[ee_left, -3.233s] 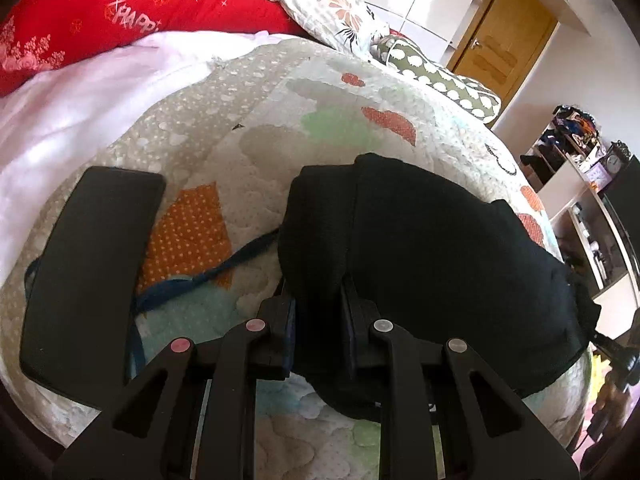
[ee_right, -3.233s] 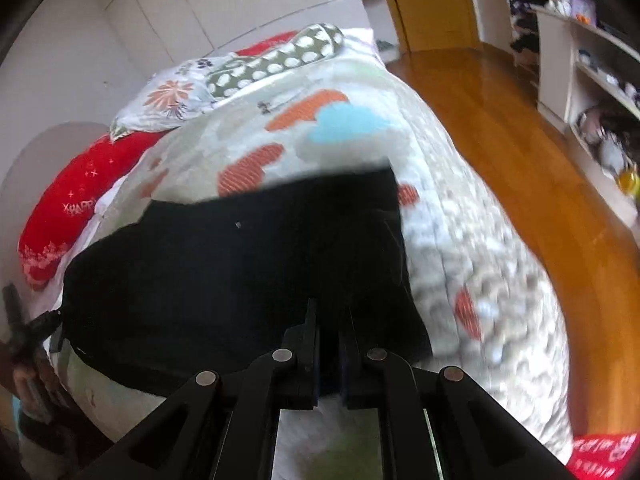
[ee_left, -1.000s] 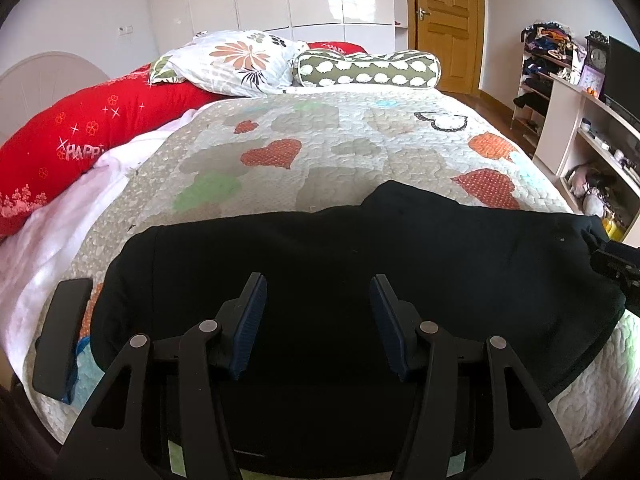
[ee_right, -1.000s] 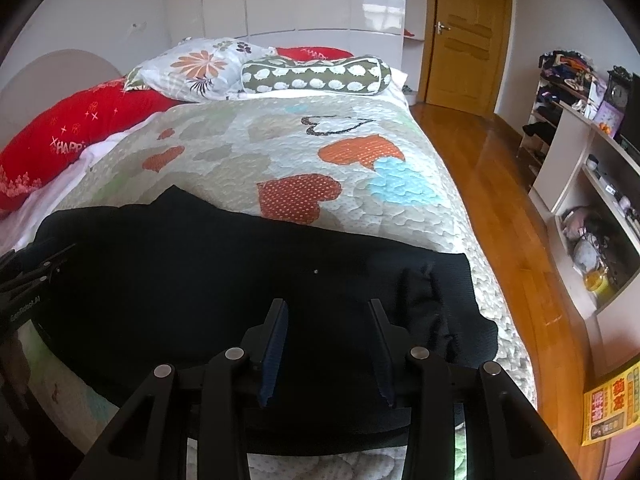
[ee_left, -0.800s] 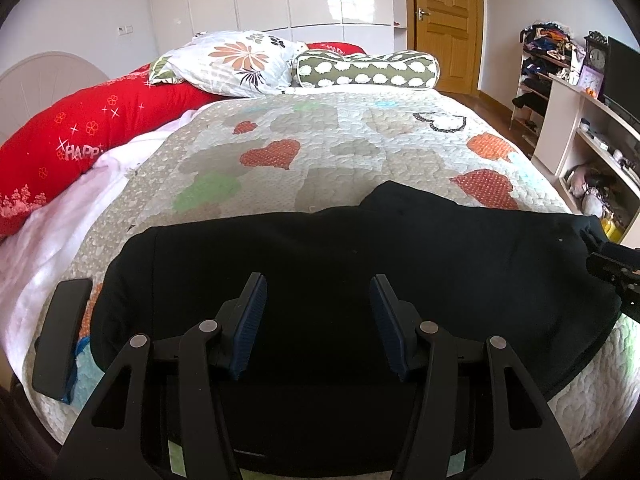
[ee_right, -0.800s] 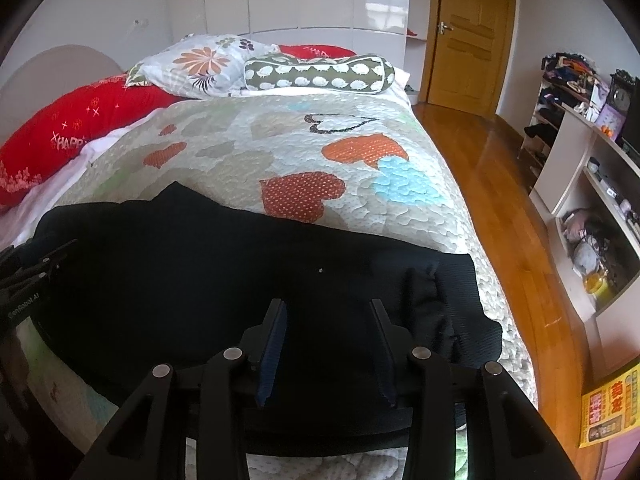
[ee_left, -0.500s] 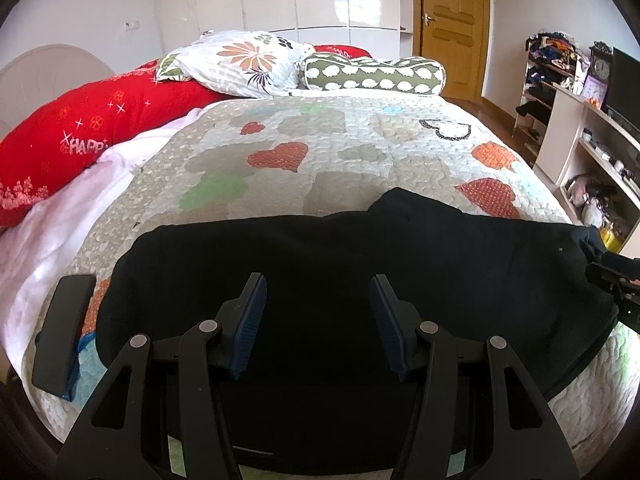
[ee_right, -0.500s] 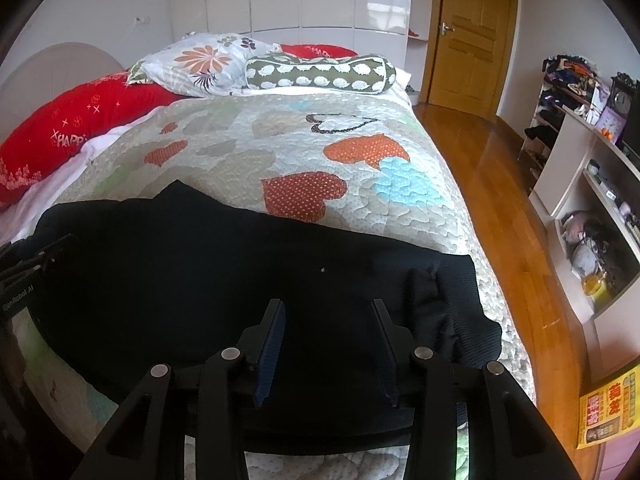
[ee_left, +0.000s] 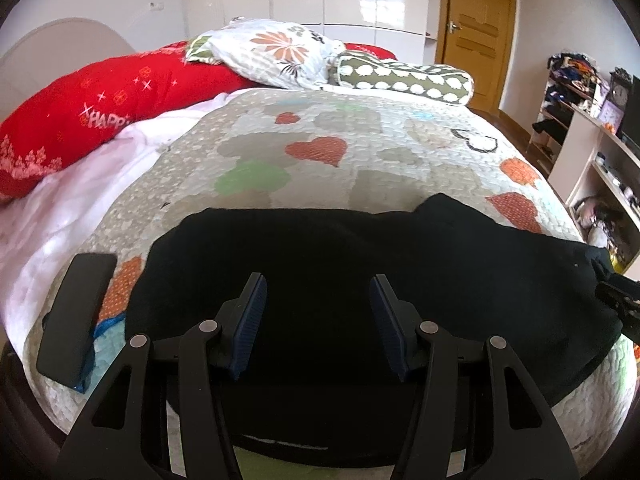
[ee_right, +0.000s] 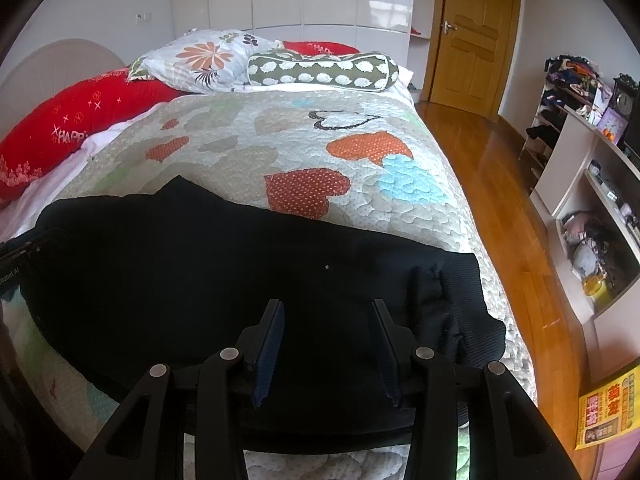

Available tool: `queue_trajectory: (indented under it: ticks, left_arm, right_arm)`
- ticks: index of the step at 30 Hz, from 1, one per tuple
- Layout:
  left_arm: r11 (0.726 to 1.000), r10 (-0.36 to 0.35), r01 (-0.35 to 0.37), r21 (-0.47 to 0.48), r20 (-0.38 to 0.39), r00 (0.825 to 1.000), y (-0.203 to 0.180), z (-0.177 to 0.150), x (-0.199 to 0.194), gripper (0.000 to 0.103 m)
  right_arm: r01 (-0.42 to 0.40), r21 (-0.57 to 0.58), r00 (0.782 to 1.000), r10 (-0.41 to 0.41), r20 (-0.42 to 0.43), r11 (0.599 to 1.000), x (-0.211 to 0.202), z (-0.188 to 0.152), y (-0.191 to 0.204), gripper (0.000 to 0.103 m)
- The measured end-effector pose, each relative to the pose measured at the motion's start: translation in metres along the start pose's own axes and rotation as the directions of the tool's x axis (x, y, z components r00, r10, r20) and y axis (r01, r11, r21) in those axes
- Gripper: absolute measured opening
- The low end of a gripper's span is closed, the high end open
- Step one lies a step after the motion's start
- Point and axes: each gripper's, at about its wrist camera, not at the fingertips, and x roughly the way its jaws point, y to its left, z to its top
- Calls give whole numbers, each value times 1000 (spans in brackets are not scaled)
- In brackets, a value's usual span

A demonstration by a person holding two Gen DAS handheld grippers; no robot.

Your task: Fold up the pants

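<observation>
The black pants [ee_left: 360,264] lie folded in a wide band across the foot of the bed, on the heart-patterned quilt [ee_left: 320,148]. In the right wrist view the pants [ee_right: 240,264] end in a ribbed bunched edge at the right. My left gripper [ee_left: 318,314] is open and empty, held just above the pants near their left half. My right gripper [ee_right: 328,344] is open and empty above their right half. The tip of the right gripper [ee_left: 616,300] shows at the right edge of the left wrist view.
A black phone [ee_left: 76,316] lies on the quilt left of the pants. Red, floral and green pillows [ee_right: 320,68] lie at the head of the bed. The wooden floor [ee_right: 500,184], shelves [ee_right: 600,208] and a door [ee_right: 468,36] are to the right.
Both grippers have let go of the pants and opened since 3.2 s ago, then drawn back. Over the last second the views have only shifted slightly; the pants lie still.
</observation>
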Motion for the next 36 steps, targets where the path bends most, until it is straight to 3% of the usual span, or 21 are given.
queue_trajectory:
  ticks: [19,36]
  left_arm:
    - [999,6,-7,-44,-17,1000,18,-3,4,54]
    - [999,50,-50,4,5,999,-6,-4,-1,54]
  right_arm:
    - [3,-19,1000,-3,-19,1000,4,-1,5,43]
    - [-2,-23,1000,1,-22,1000,3,-1,10,45]
